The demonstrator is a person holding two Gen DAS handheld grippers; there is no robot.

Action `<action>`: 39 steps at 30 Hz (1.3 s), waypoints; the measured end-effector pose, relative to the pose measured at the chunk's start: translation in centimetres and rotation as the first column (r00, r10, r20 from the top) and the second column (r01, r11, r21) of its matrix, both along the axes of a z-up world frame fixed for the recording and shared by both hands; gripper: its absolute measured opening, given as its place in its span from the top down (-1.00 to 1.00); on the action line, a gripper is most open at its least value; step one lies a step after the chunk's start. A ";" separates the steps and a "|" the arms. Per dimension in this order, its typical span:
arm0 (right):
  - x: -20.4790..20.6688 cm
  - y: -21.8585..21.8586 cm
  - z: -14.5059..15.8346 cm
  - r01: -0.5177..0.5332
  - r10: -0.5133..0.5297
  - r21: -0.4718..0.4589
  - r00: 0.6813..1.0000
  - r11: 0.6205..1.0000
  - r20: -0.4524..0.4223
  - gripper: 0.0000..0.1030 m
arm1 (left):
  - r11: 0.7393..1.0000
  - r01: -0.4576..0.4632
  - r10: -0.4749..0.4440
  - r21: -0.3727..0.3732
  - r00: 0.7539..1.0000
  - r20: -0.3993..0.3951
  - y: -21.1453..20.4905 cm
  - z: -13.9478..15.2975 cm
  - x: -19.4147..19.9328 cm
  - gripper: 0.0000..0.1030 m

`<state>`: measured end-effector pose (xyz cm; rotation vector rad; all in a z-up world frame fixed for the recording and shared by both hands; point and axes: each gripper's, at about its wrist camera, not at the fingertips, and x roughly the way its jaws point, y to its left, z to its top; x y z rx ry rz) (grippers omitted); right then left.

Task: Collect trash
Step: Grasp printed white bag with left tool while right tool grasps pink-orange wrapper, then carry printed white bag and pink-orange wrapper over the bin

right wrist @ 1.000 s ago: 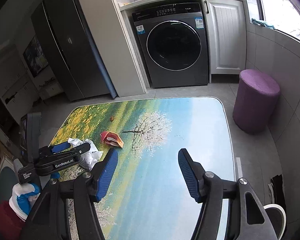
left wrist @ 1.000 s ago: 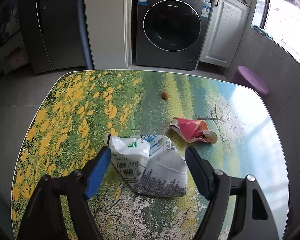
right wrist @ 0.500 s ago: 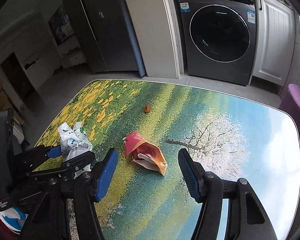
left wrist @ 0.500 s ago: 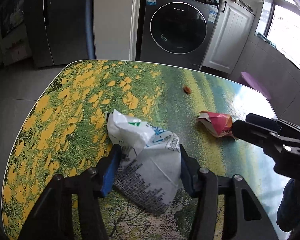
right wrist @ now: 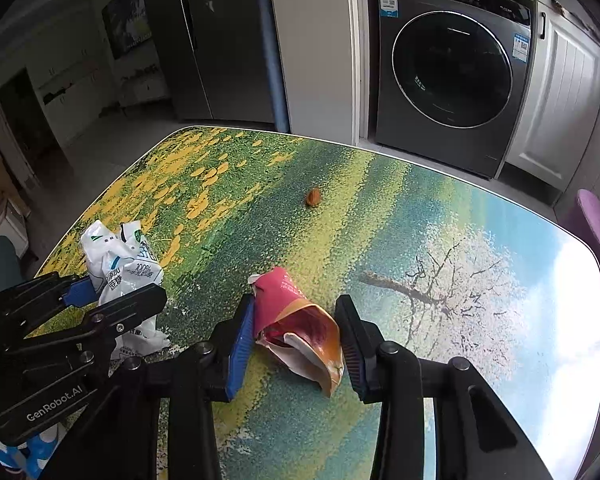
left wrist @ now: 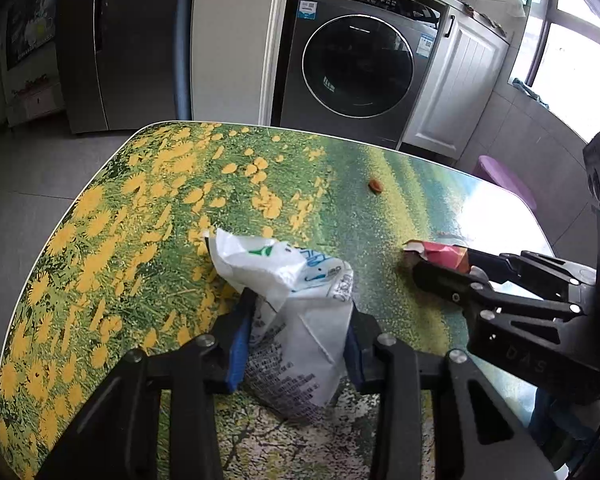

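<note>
My left gripper (left wrist: 298, 334) has just been closing and now pinches the crumpled white bag (left wrist: 296, 320) at the near left of the surface (right wrist: 440, 240). My right gripper (right wrist: 296, 340), also just closing, brackets the red wrapper (right wrist: 296, 324), touching it. I should squeeze both firmly before lifting, so neither slips.

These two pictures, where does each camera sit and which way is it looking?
Left wrist: on the left gripper, looking down along its fingers at the white bag pinched between them; the right gripper enters at right.
Right wrist: on the right gripper, facing the red wrapper; the left gripper appears at left.
Shared: table, both wrappers, washing machine.
</note>
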<state>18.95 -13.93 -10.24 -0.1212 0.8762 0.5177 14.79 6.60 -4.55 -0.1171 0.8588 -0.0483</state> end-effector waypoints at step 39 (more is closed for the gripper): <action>-30.7 -30.5 13.8 0.498 -0.585 0.343 0.778 0.796 0.229 0.30 | 0.870 0.485 -0.489 0.091 0.825 0.283 -22.3 15.6 -17.9 0.55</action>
